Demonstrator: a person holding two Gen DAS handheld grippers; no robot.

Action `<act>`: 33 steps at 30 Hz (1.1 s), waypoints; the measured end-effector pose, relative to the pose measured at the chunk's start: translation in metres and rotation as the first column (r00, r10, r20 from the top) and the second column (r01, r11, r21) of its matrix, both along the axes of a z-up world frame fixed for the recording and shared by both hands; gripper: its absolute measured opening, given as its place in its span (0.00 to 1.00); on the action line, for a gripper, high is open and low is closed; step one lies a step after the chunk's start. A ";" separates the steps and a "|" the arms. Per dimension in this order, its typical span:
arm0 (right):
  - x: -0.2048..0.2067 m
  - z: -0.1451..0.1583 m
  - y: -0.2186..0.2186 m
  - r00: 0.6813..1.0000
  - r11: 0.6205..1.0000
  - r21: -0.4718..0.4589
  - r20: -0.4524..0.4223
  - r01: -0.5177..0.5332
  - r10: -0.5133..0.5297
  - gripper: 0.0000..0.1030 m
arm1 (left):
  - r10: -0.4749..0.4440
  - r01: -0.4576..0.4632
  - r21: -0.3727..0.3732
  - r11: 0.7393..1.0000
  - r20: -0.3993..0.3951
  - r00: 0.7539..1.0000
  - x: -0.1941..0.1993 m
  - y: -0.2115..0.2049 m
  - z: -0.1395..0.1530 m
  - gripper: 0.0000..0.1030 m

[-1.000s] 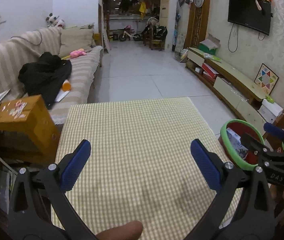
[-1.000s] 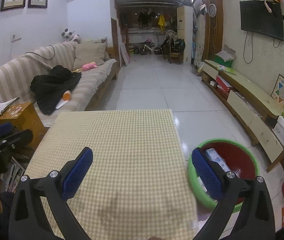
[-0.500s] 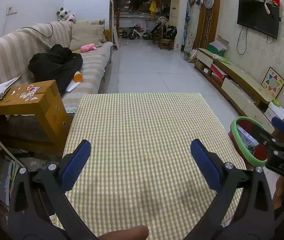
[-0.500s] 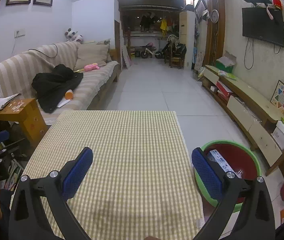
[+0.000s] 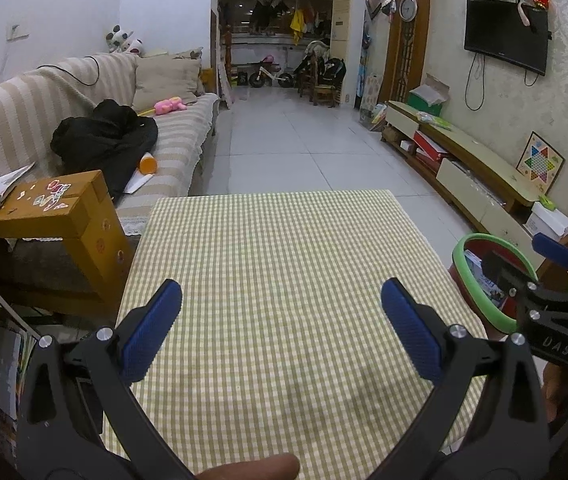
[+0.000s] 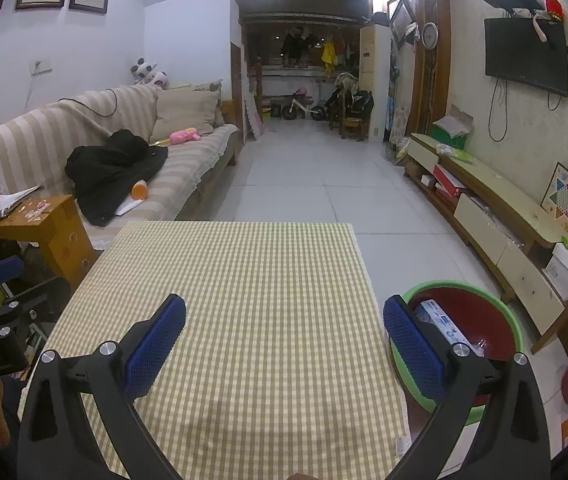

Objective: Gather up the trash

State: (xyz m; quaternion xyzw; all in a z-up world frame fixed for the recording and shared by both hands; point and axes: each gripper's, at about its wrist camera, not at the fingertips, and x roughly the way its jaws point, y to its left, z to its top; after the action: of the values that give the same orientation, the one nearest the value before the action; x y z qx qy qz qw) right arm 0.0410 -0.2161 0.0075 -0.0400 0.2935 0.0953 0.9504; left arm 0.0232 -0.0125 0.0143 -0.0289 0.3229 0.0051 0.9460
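A table with a green-and-white checked cloth [image 5: 284,280] fills the middle of both views [image 6: 235,300]. A red basin with a green rim [image 6: 484,320] stands on the floor to the table's right and holds a white and blue box [image 6: 440,320]; it also shows in the left wrist view [image 5: 484,280]. My left gripper [image 5: 281,328] is open and empty above the cloth. My right gripper [image 6: 284,344] is open and empty above the cloth's right part. The right gripper also shows at the right edge of the left wrist view [image 5: 556,300].
A wooden stool [image 5: 55,216] with papers stands left of the table. A striped sofa [image 5: 83,120] with a black coat [image 5: 103,136] runs along the left wall. A low TV cabinet [image 6: 484,208] lines the right wall. Tiled floor [image 5: 304,140] lies beyond the table.
Both grippers have tilted up and drawn back a little, so more of the room and the table's far edge shows. Both stay open and empty.
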 end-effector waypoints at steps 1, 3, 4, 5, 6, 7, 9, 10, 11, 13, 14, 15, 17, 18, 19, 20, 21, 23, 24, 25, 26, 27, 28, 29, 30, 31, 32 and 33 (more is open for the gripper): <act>0.000 0.000 0.001 1.000 1.000 -0.003 0.001 -0.001 0.001 0.93 | -0.001 0.001 0.001 1.000 -0.001 1.000 0.000 0.000 0.000 0.95; 0.000 0.000 0.001 1.000 1.000 0.002 0.000 0.001 -0.001 0.93 | -0.005 0.005 0.006 1.000 0.001 1.000 -0.001 -0.001 0.000 0.95; 0.000 0.000 0.002 1.000 1.000 0.002 -0.001 0.000 0.000 0.93 | -0.006 0.006 0.008 1.000 0.001 1.000 -0.002 -0.001 0.000 0.95; -0.001 0.000 0.002 1.000 1.000 0.000 0.001 0.002 -0.002 0.93 | -0.007 0.007 0.008 1.000 0.001 1.000 -0.002 -0.002 0.000 0.95; -0.001 0.000 0.001 1.000 1.000 0.002 0.002 0.003 -0.003 0.93 | -0.007 0.007 0.006 1.000 0.000 1.000 -0.002 -0.002 0.000 0.95; -0.002 -0.001 0.001 1.000 1.000 0.002 0.003 0.003 -0.003 0.93 | -0.006 0.006 0.004 1.000 -0.001 1.000 -0.002 -0.002 0.000 0.95; -0.002 -0.001 0.001 1.000 1.000 0.000 0.002 0.004 -0.004 0.93 | -0.006 0.006 0.003 1.000 0.000 1.000 -0.002 -0.001 -0.001 0.95; -0.002 -0.001 0.002 1.000 1.000 0.001 0.001 0.005 -0.005 0.93 | -0.007 0.007 0.001 1.000 -0.001 1.000 -0.002 -0.001 -0.001 0.95; -0.001 -0.001 0.001 1.000 1.000 0.002 0.000 0.003 -0.003 0.93 | -0.007 0.007 0.000 1.000 -0.002 1.000 -0.003 -0.002 -0.001 0.95; -0.002 -0.001 0.000 1.000 1.000 0.002 -0.002 0.004 -0.004 0.93 | -0.007 0.007 0.000 1.000 -0.002 1.000 -0.003 -0.002 -0.001 0.95; -0.002 -0.001 0.000 1.000 1.000 0.003 -0.003 0.004 -0.004 0.93 | -0.008 0.008 0.000 1.000 -0.002 1.000 -0.003 -0.002 -0.001 0.95; -0.001 -0.001 -0.001 1.000 1.000 0.003 -0.003 0.004 -0.004 0.93 | -0.009 0.009 0.000 1.000 -0.004 1.000 -0.003 -0.002 -0.001 0.95; -0.002 -0.001 -0.001 1.000 1.000 0.003 -0.002 0.004 -0.004 0.93 | -0.008 0.008 0.001 1.000 -0.004 1.000 -0.003 -0.003 0.000 0.95; -0.002 -0.001 -0.001 1.000 1.000 0.003 -0.003 0.004 -0.004 0.93 | -0.008 0.008 0.000 1.000 -0.003 1.000 -0.004 -0.003 0.000 0.95; -0.002 -0.001 0.000 1.000 1.000 0.003 -0.003 0.003 -0.003 0.93 | -0.009 0.009 -0.001 1.000 -0.004 1.000 -0.003 -0.003 0.000 0.95; -0.002 0.000 0.000 1.000 1.000 0.003 -0.004 0.003 -0.003 0.93 | -0.008 0.008 -0.002 1.000 -0.005 1.000 -0.003 -0.002 0.000 0.95; -0.002 -0.001 -0.001 1.000 1.000 0.003 -0.004 0.003 -0.003 0.93 | -0.009 0.009 -0.002 1.000 -0.005 1.000 -0.003 -0.003 0.000 0.95; -0.001 -0.001 -0.001 1.000 1.000 0.003 -0.005 0.003 -0.003 0.93 | -0.010 0.010 0.000 1.000 -0.004 1.000 -0.004 -0.004 0.000 0.95; -0.002 -0.001 -0.001 1.000 1.000 0.004 -0.005 0.003 -0.003 0.93 | -0.010 0.010 0.000 1.000 -0.004 1.000 -0.004 -0.003 0.000 0.95; -0.002 -0.001 -0.001 1.000 1.000 0.003 -0.004 0.003 -0.003 0.93 | -0.010 0.010 -0.001 1.000 -0.005 1.000 -0.004 -0.004 0.000 0.95; -0.002 -0.001 -0.001 1.000 1.000 0.002 -0.003 0.004 -0.004 0.93 | -0.010 0.010 -0.002 1.000 -0.006 1.000 -0.005 -0.004 0.000 0.95; -0.002 -0.001 -0.001 1.000 1.000 0.003 -0.004 0.003 -0.003 0.93 | -0.009 0.009 -0.001 1.000 -0.005 1.000 -0.005 -0.004 0.000 0.95; -0.002 -0.001 -0.001 1.000 1.000 0.003 -0.004 0.003 -0.003 0.93 | -0.010 0.010 -0.002 1.000 -0.004 1.000 -0.005 -0.004 0.000 0.95; -0.001 -0.001 -0.001 1.000 1.000 0.002 -0.005 0.003 -0.003 0.93 | -0.009 0.009 -0.003 1.000 -0.004 1.000 -0.005 -0.003 0.000 0.95; -0.002 -0.001 0.000 1.000 1.000 0.001 -0.006 0.003 -0.003 0.93 | -0.009 0.009 -0.005 1.000 -0.005 1.000 -0.004 -0.004 0.000 0.95; -0.002 0.000 0.000 1.000 1.000 0.002 -0.006 0.004 -0.004 0.93 | -0.008 0.008 -0.007 1.000 -0.006 1.000 -0.004 -0.004 0.000 0.95; 0.000 -0.001 -0.003 1.000 1.000 0.002 -0.006 0.001 -0.001 0.93 | -0.008 0.008 -0.008 1.000 -0.005 1.000 -0.004 -0.004 0.000 0.95; -0.001 -0.002 -0.003 1.000 1.000 0.001 -0.007 0.003 -0.003 0.93 | -0.008 0.008 -0.006 1.000 -0.005 1.000 -0.004 -0.004 0.001 0.95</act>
State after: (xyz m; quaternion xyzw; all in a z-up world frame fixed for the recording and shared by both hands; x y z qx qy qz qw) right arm 0.0404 -0.2191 0.0058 -0.0386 0.2969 0.0944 0.9494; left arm 0.0190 -0.0168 0.0148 -0.0304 0.3252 0.0002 0.9452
